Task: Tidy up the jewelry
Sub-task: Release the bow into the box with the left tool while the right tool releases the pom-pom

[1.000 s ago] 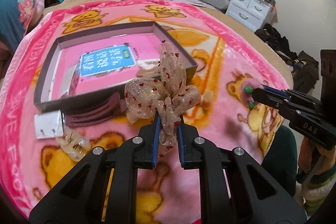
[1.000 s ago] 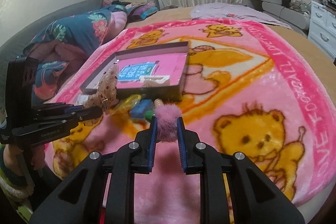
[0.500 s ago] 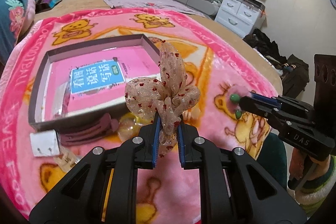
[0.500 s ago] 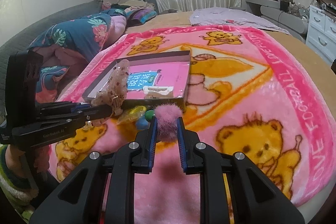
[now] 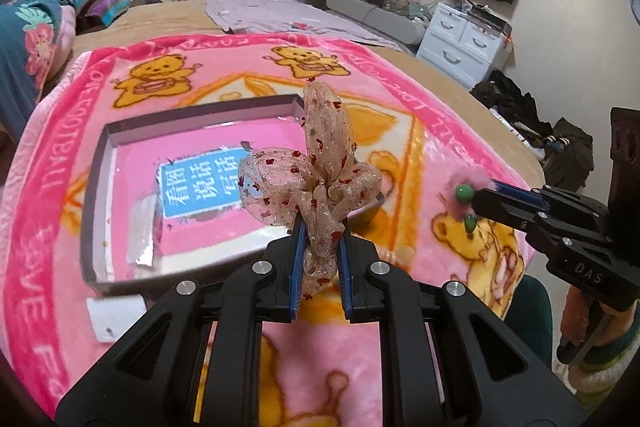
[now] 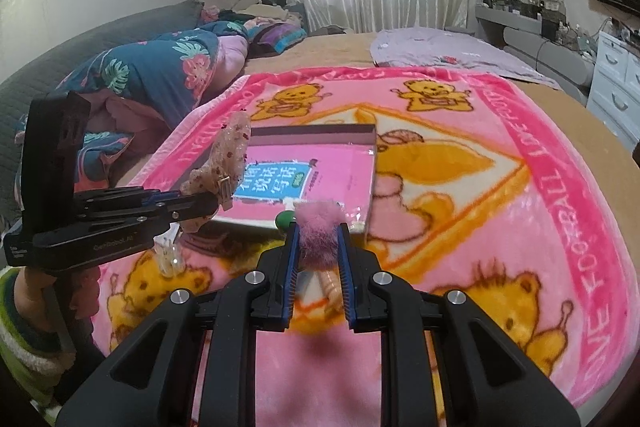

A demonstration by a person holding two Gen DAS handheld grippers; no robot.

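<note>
My left gripper [image 5: 319, 247] is shut on a sheer beige bow hair clip [image 5: 316, 179] with red specks, held above the near edge of the shallow grey box [image 5: 96, 167]. The box holds a pink book with a blue label [image 5: 204, 189]. My right gripper [image 6: 318, 239] is shut on a fluffy pink hair tie [image 6: 320, 231] with green beads [image 6: 285, 218], held just short of the box's near edge [image 6: 256, 223]. Each gripper shows in the other's view: the right [image 5: 486, 201], the left [image 6: 200, 203] with the bow [image 6: 230, 151].
The box sits on a pink teddy-bear blanket [image 6: 500, 227] on a bed. A white card [image 5: 116, 319] and a clear hair claw [image 6: 170, 255] lie on the blanket in front of the box. Floral bedding [image 6: 160, 75] lies at left, white drawers [image 5: 464, 43] at right.
Both grippers have risen and moved forward toward the box with their items still held. The loose clips in front of the box have dropped out of the left wrist view.
</note>
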